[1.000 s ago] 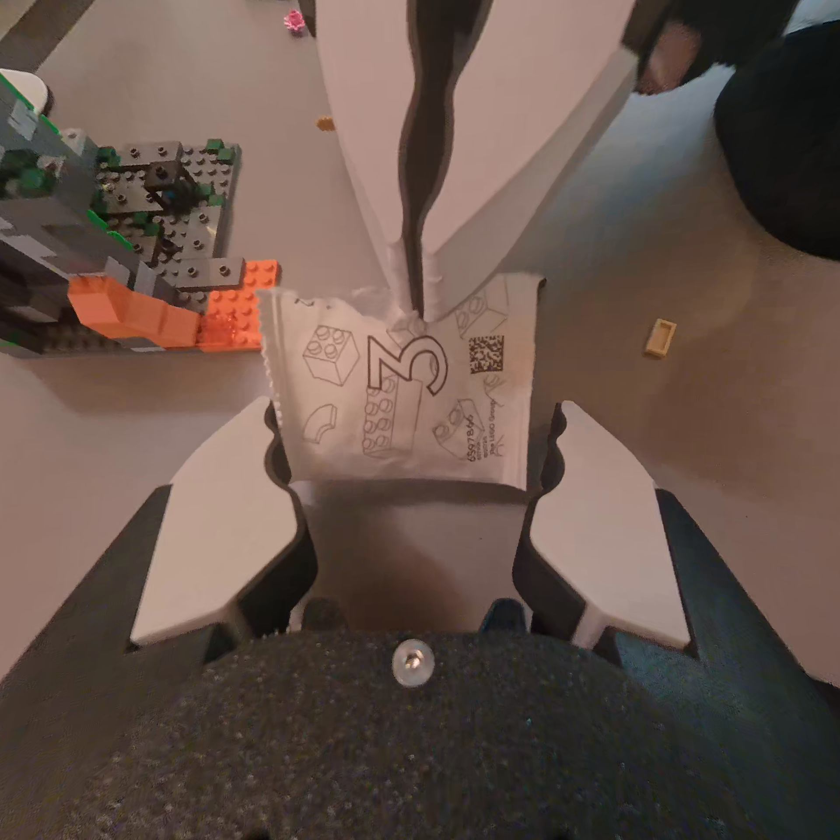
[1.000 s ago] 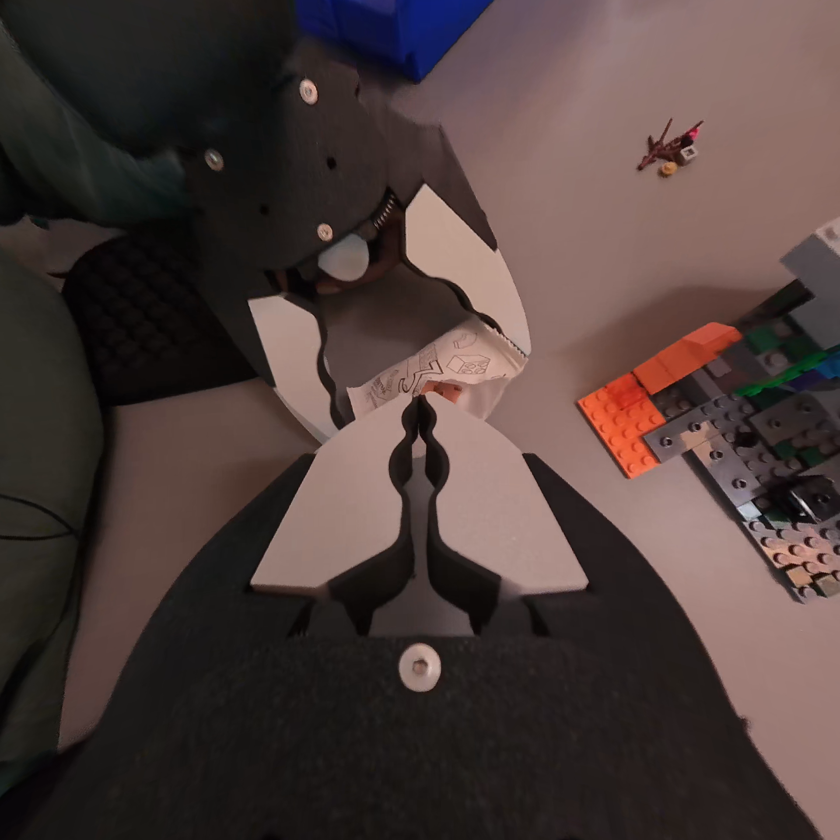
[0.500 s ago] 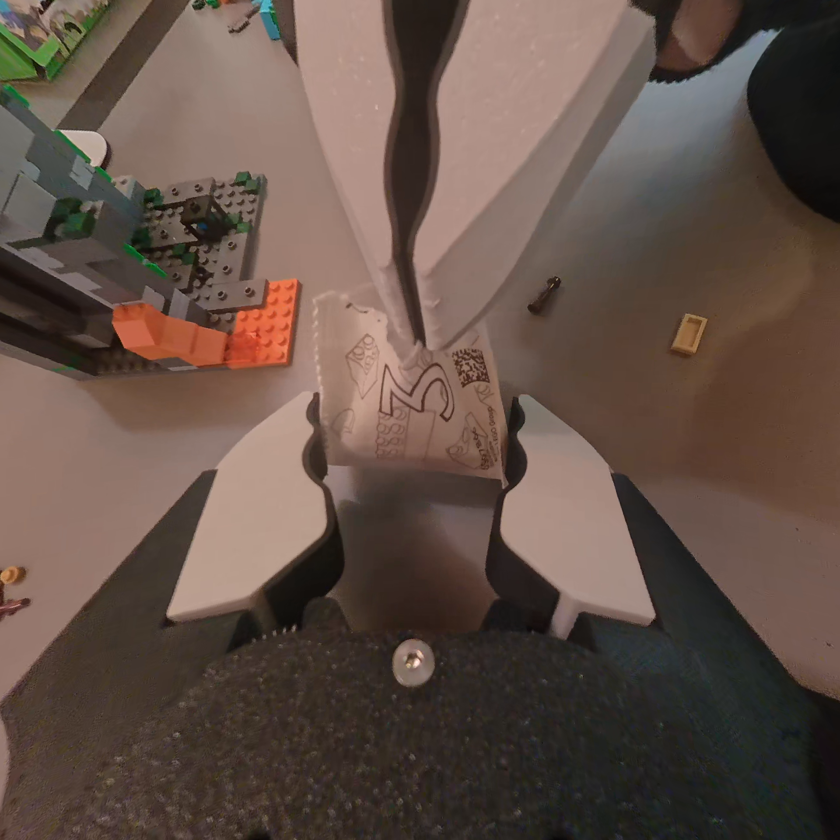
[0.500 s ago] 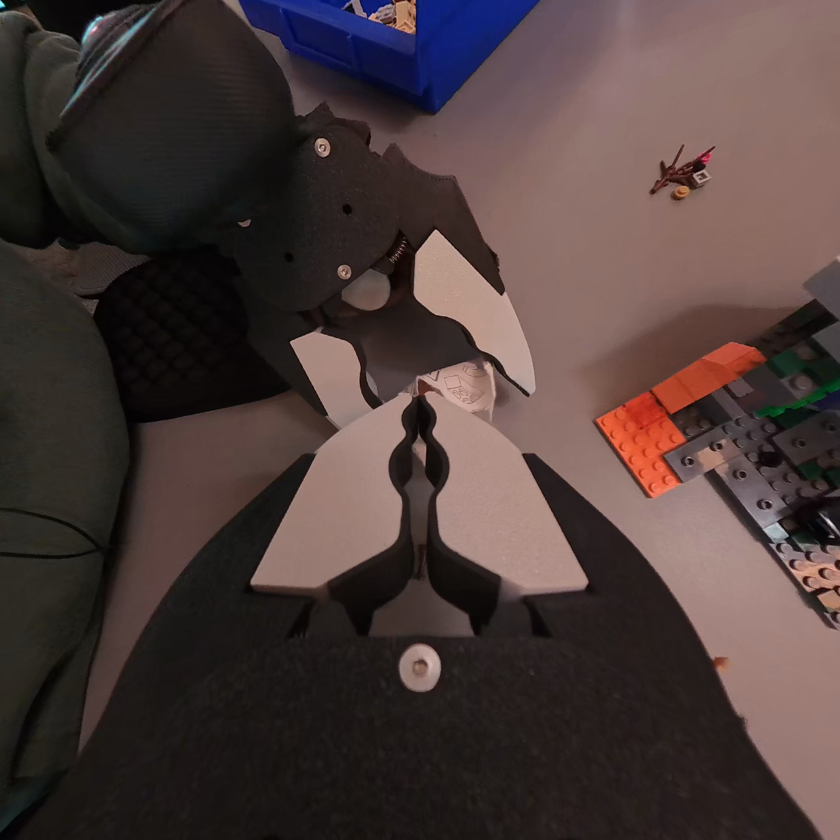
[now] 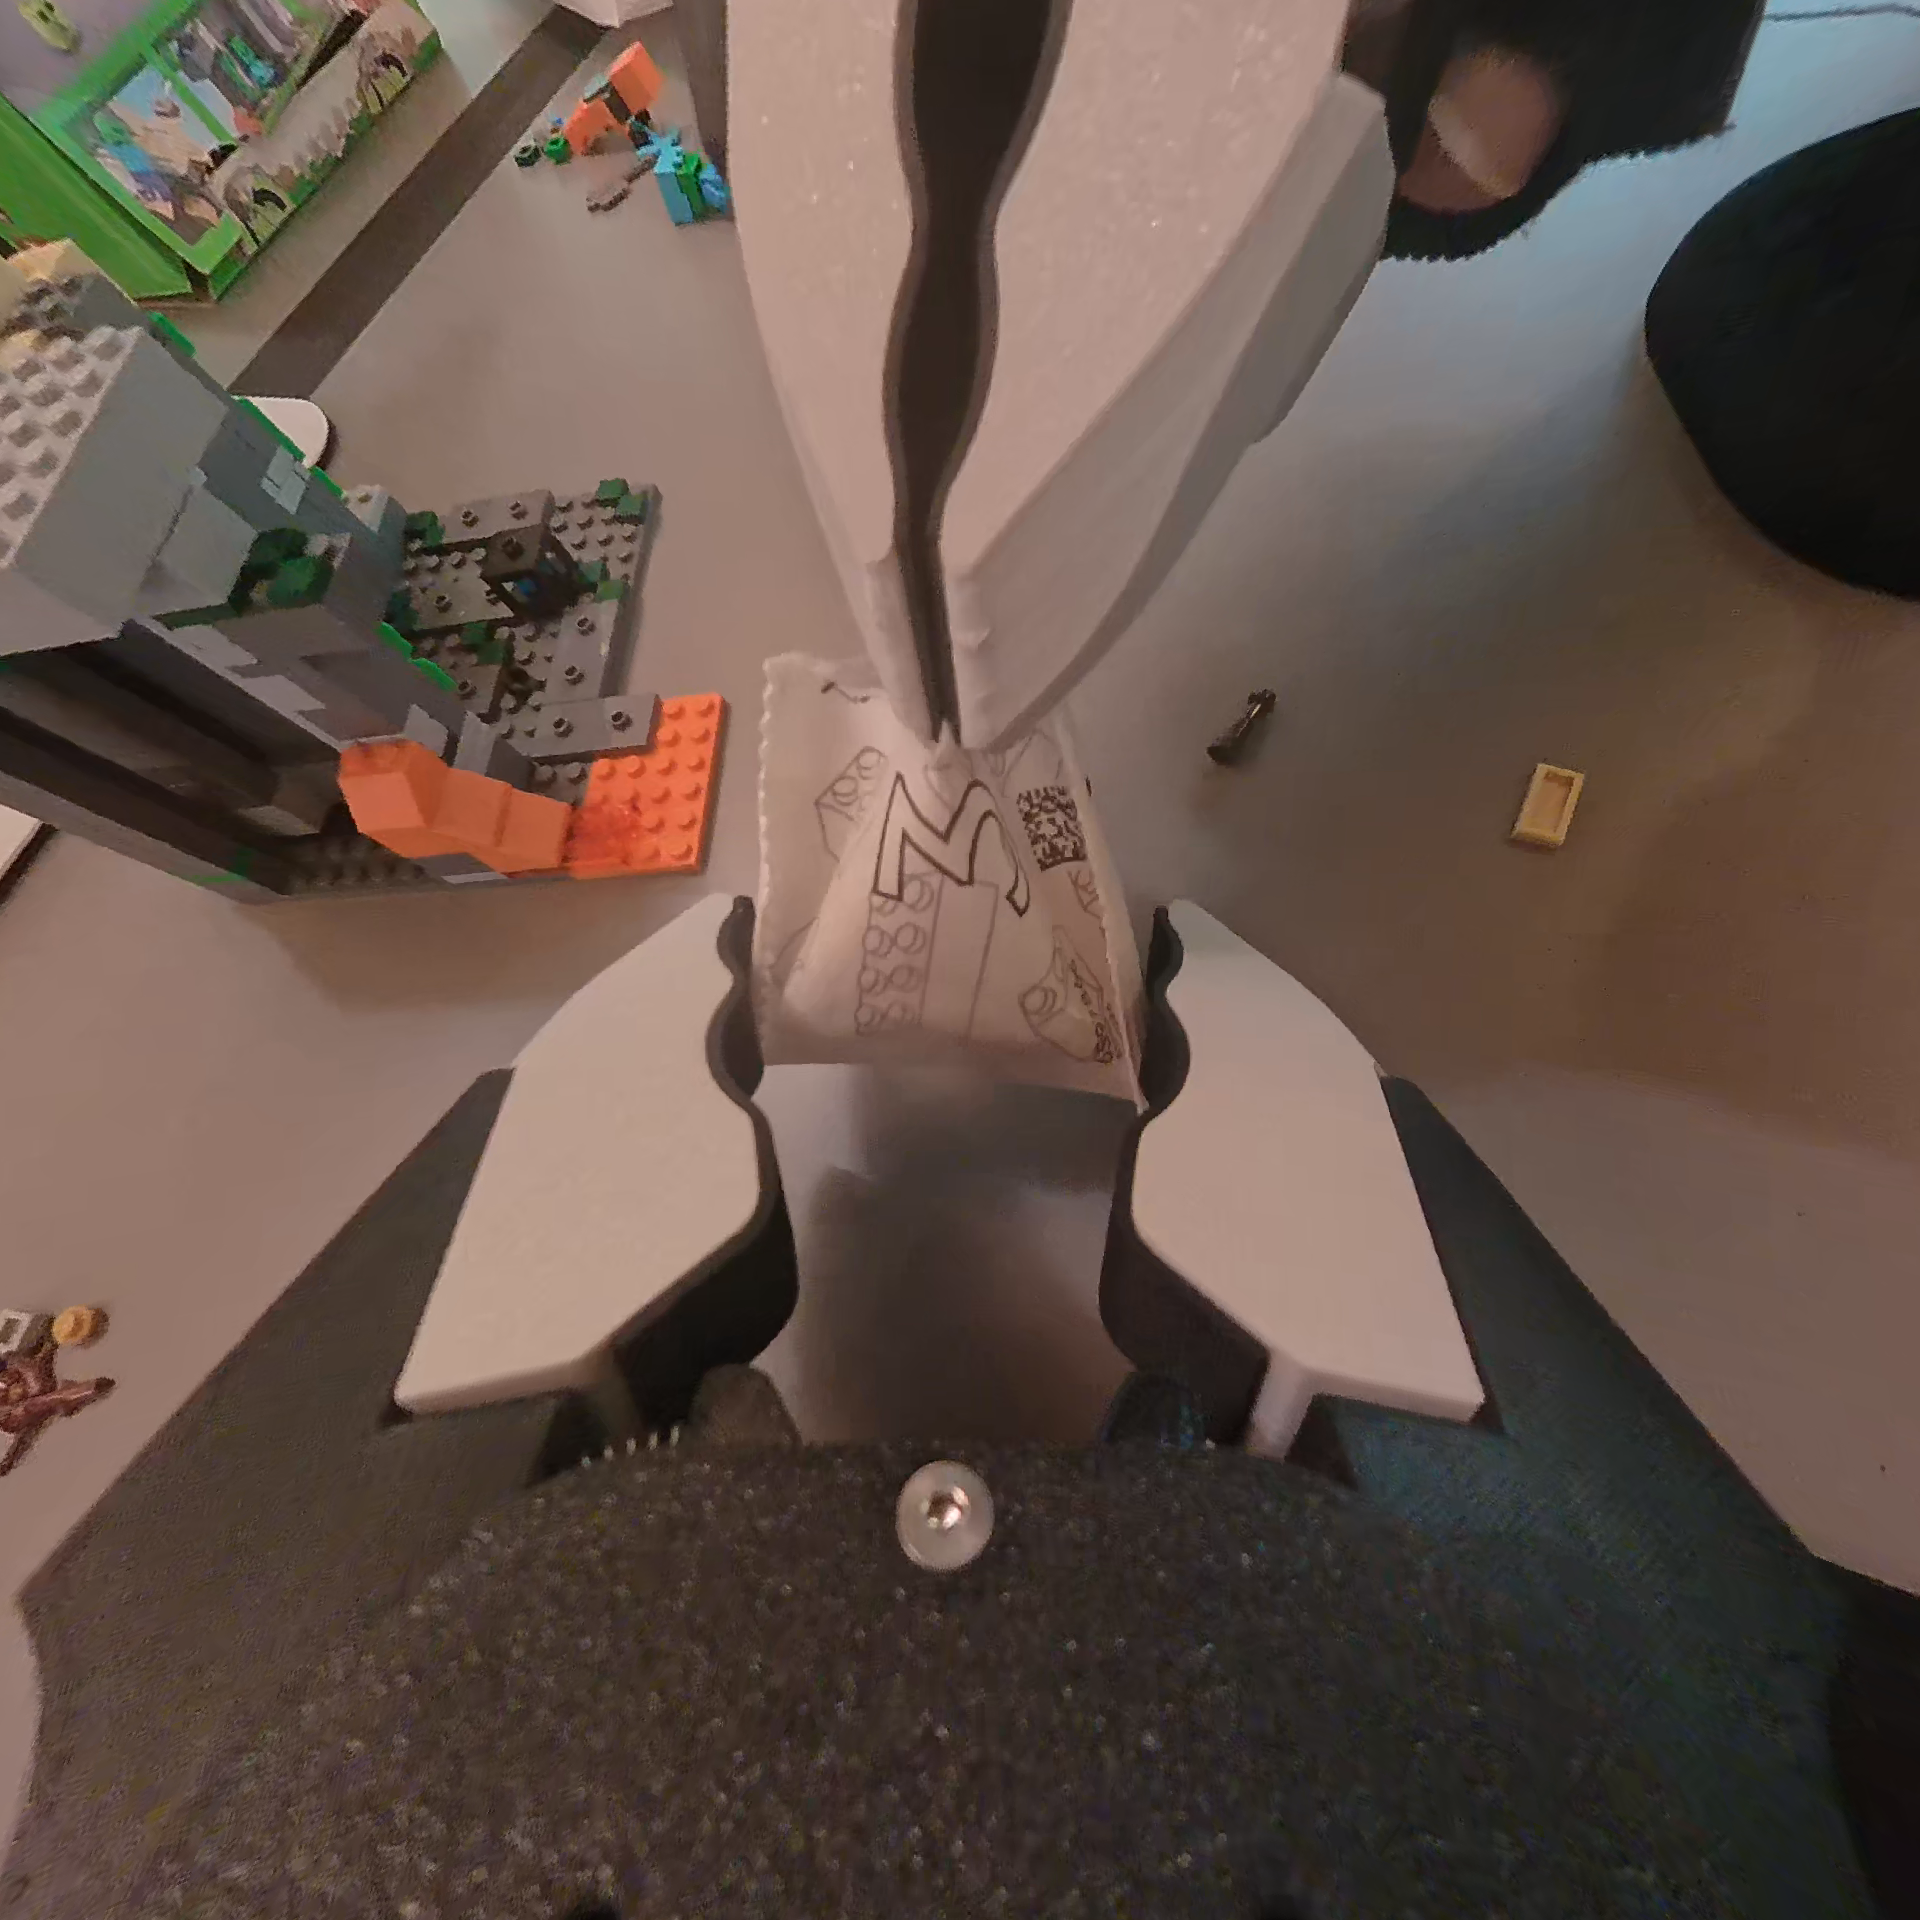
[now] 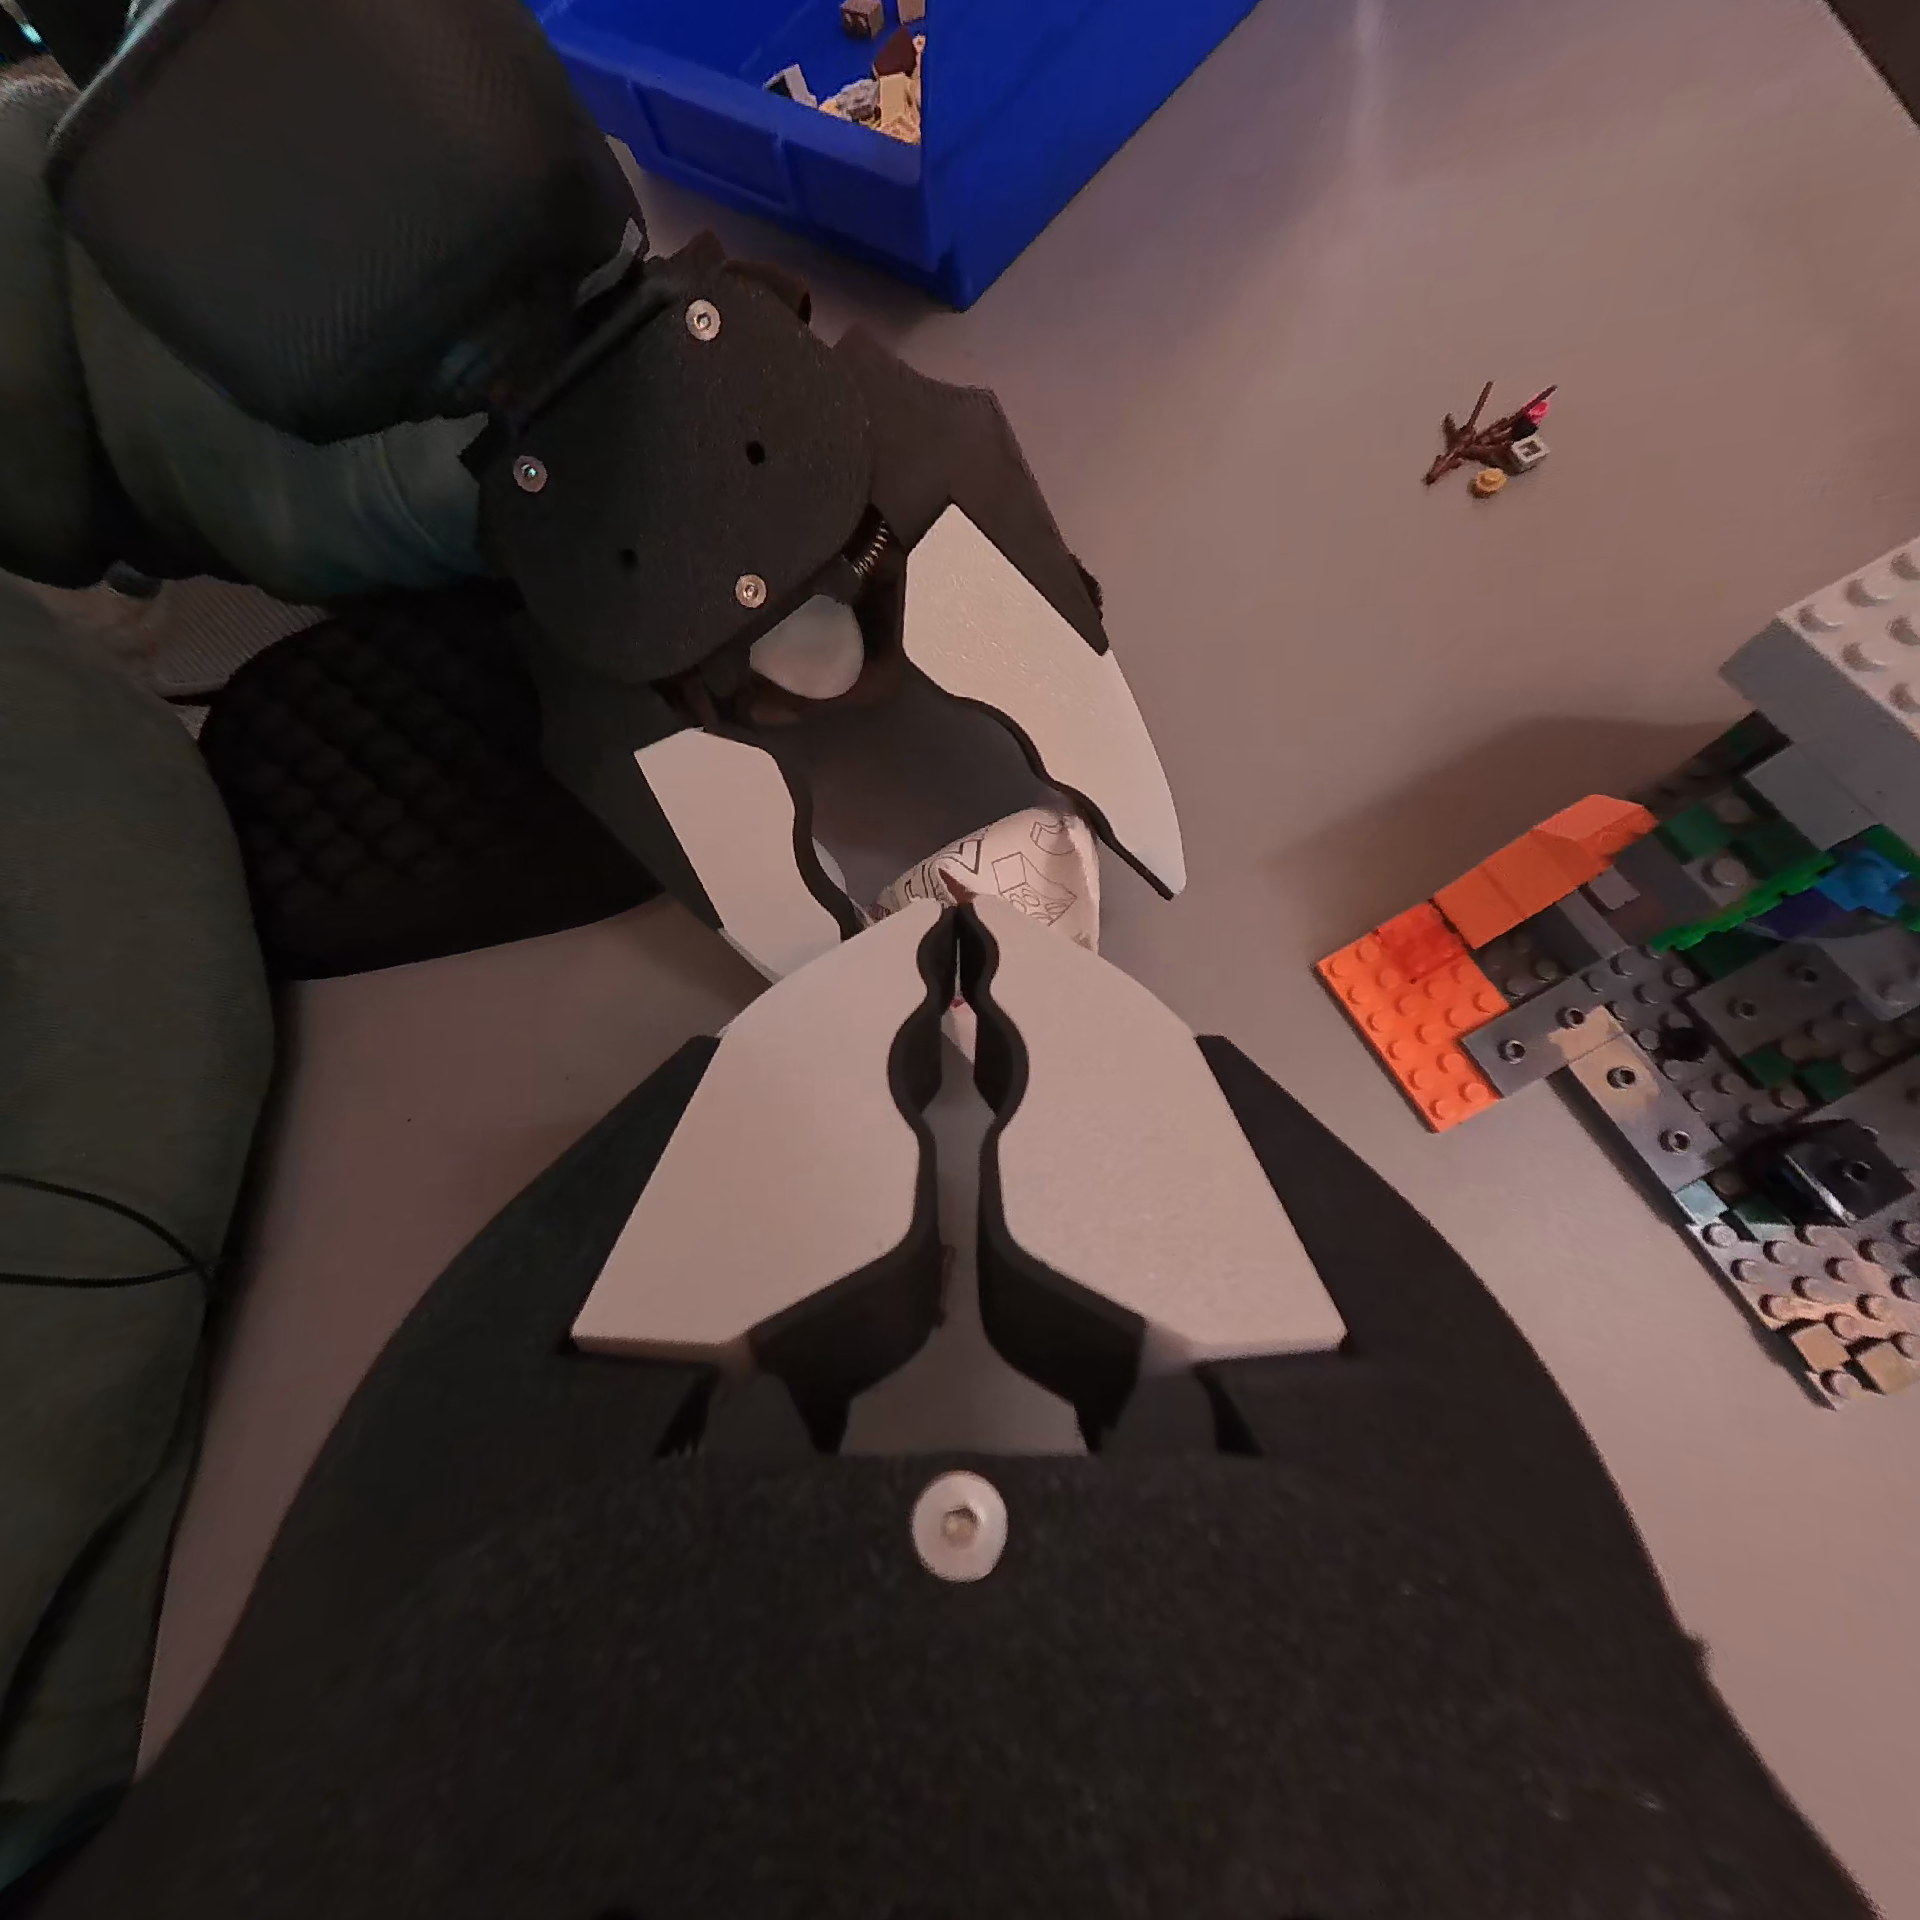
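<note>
A white paper bag [image 5: 935, 966] printed with brick outlines hangs above the grey table. My right gripper [image 6: 956, 912] is shut on the bag's top edge; it comes down from above in the left wrist view [image 5: 940, 727]. My left gripper [image 5: 951, 925] has its two fingertips pressed against the bag's left and right sides, so the bag is squeezed narrow and bulges. In the right wrist view the left gripper [image 6: 997, 883] flanks the bag [image 6: 1029, 862], and a gloved hand holds it.
A grey, green and orange brick model [image 5: 312, 665] stands to the left, also in the right wrist view [image 6: 1662, 1039]. A blue bin [image 6: 935, 135] of loose pieces, a tan tile [image 5: 1548, 805], a small black piece [image 5: 1242, 724] and a green box [image 5: 208, 135] lie around.
My left gripper's fingers have closed in from wide open onto the bag's sides, squeezing it narrower. Both grippers and the bag have risen away from the table.
</note>
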A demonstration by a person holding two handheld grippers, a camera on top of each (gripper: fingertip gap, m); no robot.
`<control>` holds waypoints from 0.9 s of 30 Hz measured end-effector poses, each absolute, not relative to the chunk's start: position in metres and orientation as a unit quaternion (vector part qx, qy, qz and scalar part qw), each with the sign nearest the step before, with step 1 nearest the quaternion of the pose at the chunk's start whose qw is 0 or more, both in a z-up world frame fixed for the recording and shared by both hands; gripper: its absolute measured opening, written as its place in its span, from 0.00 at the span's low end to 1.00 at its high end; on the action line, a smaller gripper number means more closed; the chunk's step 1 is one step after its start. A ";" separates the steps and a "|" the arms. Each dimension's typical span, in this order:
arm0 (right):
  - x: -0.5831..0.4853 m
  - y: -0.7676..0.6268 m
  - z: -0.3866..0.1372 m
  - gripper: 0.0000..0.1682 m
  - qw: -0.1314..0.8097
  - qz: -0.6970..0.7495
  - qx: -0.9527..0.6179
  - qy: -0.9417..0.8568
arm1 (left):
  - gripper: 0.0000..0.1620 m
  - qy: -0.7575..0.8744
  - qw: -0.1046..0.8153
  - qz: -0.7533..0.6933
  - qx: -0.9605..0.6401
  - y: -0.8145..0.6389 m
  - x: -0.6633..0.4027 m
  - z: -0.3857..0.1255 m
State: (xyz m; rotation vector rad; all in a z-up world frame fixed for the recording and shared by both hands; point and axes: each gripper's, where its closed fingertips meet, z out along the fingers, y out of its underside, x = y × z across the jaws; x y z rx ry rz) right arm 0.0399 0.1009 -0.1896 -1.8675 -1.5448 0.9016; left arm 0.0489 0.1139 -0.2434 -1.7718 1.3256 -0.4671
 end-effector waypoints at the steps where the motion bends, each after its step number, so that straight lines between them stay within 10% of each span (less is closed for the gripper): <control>1: 0.040 0.101 -0.189 0.00 0.276 0.335 -0.694 -0.574 | 0.44 0.529 0.429 -0.188 -0.708 0.114 0.049 -0.242; 27: 0.089 0.135 -0.167 0.10 0.298 0.325 -0.704 -0.557 | 0.41 0.524 0.488 -0.195 -0.670 0.119 0.047 -0.221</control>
